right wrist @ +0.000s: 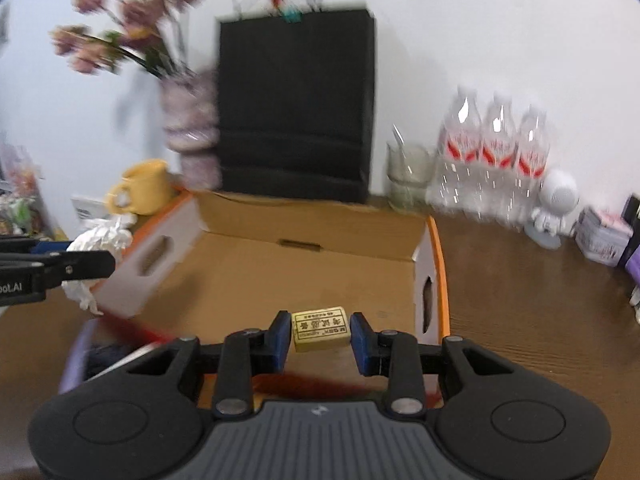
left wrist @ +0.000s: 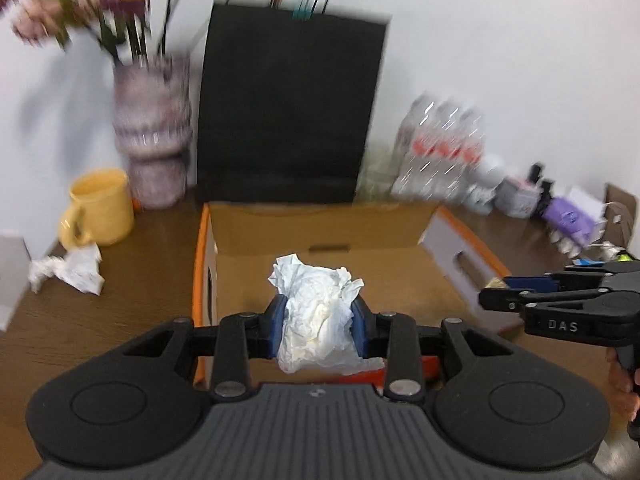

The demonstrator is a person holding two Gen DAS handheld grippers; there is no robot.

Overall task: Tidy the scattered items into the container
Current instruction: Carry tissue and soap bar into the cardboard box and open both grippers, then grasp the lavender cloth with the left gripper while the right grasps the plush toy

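- two handheld grippers hang over an open cardboard box (left wrist: pixel 320 236) on a brown wooden table (right wrist: pixel 520 300), each with something clamped between its blue pads.
- left gripper (left wrist: pixel 318 326) grasps a crumpled white tissue (left wrist: pixel 316 312), its pads pressed into both sides of the wad, above the near edge of the box.
- right gripper (right wrist: pixel 320 336) is clenched on a small yellowish eraser (right wrist: pixel 320 330) with printed characters on top, held over the box floor near the front right corner.
- box has orange-trimmed walls with hand slots cut in its white sides; its brown floor looks bare where it shows.
- one more crumpled tissue (left wrist: pixel 70 270) lies on the table outside the box, to its left, just in front of a yellow mug (left wrist: pixel 100 208).
- behind the box stands a black paper bag (left wrist: pixel 288 108) against the white wall, with a pinkish vase of flowers (left wrist: pixel 152 136) to its left.
- three clear water bottles (right wrist: pixel 496 156) with red labels stand right of the bag, a glass cup (right wrist: pixel 410 172) beside them and a small white figurine (right wrist: pixel 554 208) further right.
- much of the background is blurred.
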